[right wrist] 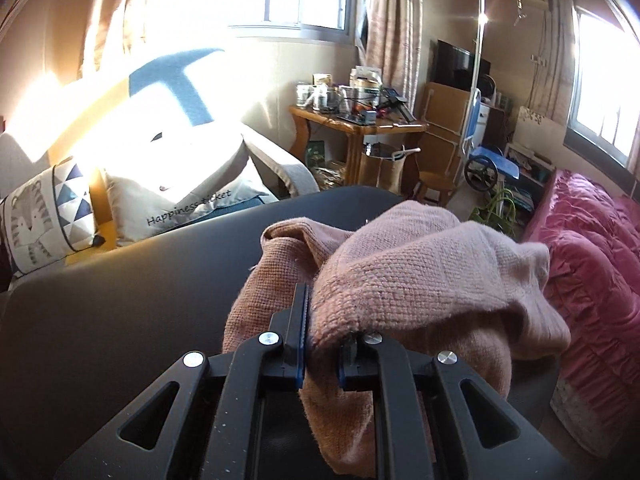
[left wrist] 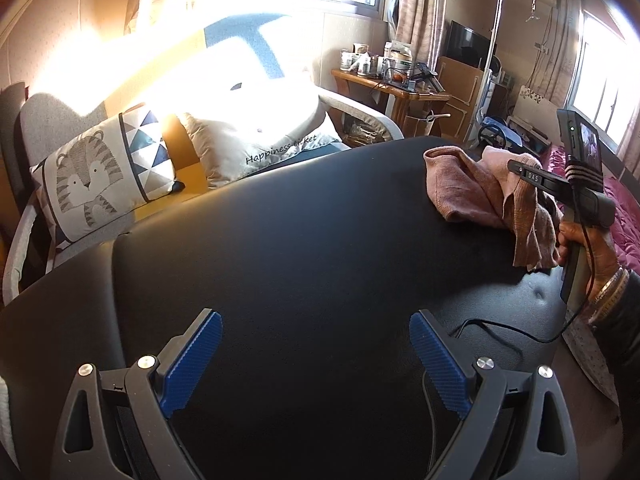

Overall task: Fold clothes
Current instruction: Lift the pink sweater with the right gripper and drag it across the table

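A pink knitted garment (left wrist: 468, 188) lies bunched at the far right of the black padded table (left wrist: 280, 240). My right gripper (right wrist: 320, 312) is shut on a fold of that garment (right wrist: 420, 272), and the cloth drapes over its right finger and hangs down between the jaws. In the left wrist view the right gripper (left wrist: 520, 172) lifts part of the cloth off the table, with a hand (left wrist: 576, 240) on its handle. My left gripper (left wrist: 316, 320) hovers over the bare near part of the table, its blue pads (left wrist: 192, 356) wide apart with nothing between them.
A black cable (left wrist: 512, 332) trails across the table's right side. Behind the table stands a sofa with a tiger cushion (left wrist: 92, 176) and a white cushion (left wrist: 256, 136). A cluttered wooden side table (right wrist: 360, 124) is further back. A pink bedspread (right wrist: 592, 248) lies to the right.
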